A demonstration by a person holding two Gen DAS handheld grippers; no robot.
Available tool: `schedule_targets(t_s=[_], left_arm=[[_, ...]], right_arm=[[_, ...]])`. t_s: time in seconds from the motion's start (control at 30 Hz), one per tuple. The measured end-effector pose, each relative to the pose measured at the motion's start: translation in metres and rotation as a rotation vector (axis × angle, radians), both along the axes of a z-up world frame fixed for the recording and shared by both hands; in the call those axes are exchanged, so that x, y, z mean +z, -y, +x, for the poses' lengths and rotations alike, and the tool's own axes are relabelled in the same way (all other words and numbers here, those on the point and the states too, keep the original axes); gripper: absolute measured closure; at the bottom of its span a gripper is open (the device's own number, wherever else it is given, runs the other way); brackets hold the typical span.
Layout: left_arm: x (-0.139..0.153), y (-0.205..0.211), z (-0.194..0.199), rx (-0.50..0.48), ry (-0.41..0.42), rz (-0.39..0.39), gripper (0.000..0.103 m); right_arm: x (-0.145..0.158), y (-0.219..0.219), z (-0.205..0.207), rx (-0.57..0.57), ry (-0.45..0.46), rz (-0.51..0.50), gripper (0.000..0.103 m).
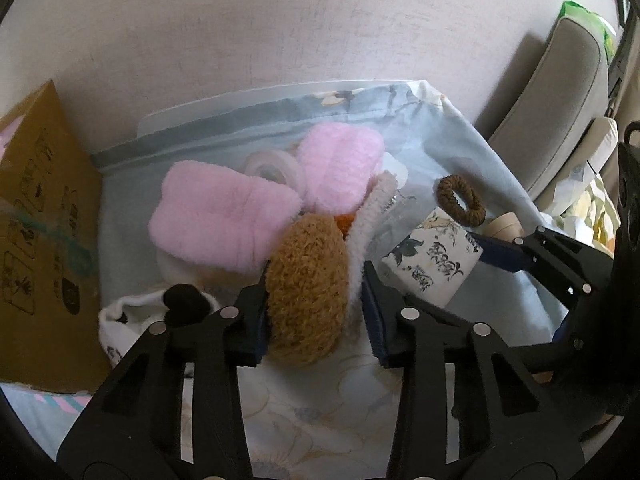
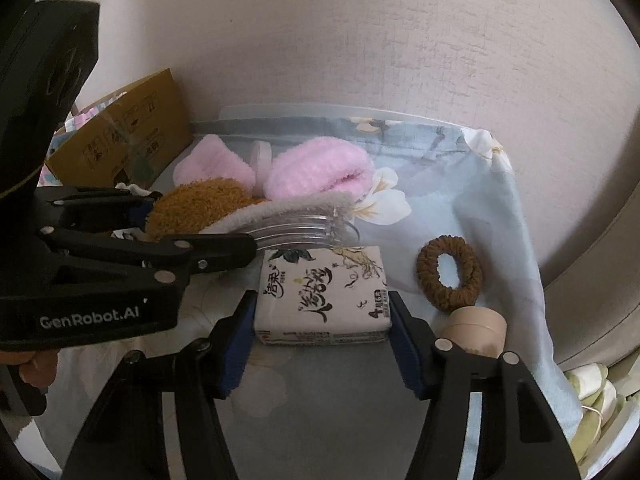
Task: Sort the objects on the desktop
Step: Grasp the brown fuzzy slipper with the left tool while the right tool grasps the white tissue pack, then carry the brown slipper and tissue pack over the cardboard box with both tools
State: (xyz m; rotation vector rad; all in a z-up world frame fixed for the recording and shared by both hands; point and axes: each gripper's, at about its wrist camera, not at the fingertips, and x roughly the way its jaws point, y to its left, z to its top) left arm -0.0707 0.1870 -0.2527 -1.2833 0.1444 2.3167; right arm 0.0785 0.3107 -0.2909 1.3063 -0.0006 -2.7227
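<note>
My left gripper is shut on a brown fuzzy sock with a grey-white cuff, lying among two pink fuzzy socks on the blue floral cloth. It also shows in the right wrist view. My right gripper has its blue pads against both sides of a white tissue pack with black writing. The pack also shows in the left wrist view. A brown hair scrunchie lies right of the pack.
A cardboard box stands at the left. A beige round cap sits by my right finger. A clear plastic piece lies behind the pack. A white sock with a black pompom lies left. The wall is close behind.
</note>
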Motion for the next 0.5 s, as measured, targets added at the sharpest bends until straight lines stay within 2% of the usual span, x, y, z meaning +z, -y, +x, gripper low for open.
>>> schedule_targets(t_s=[0.27,0.5], left_arm=[[0.014,-0.002,0.025,-0.027,-0.097,-0.039,0.07],[0.04,-0.001,0.033,-0.054,-0.122,-0.025,0.071]], right_arm=[[0.007,-0.007,0.006,-0.01,-0.017,0.013,0.046],[0.02,0.002,0.011,-0.015,-0.027,0.021,0.046]])
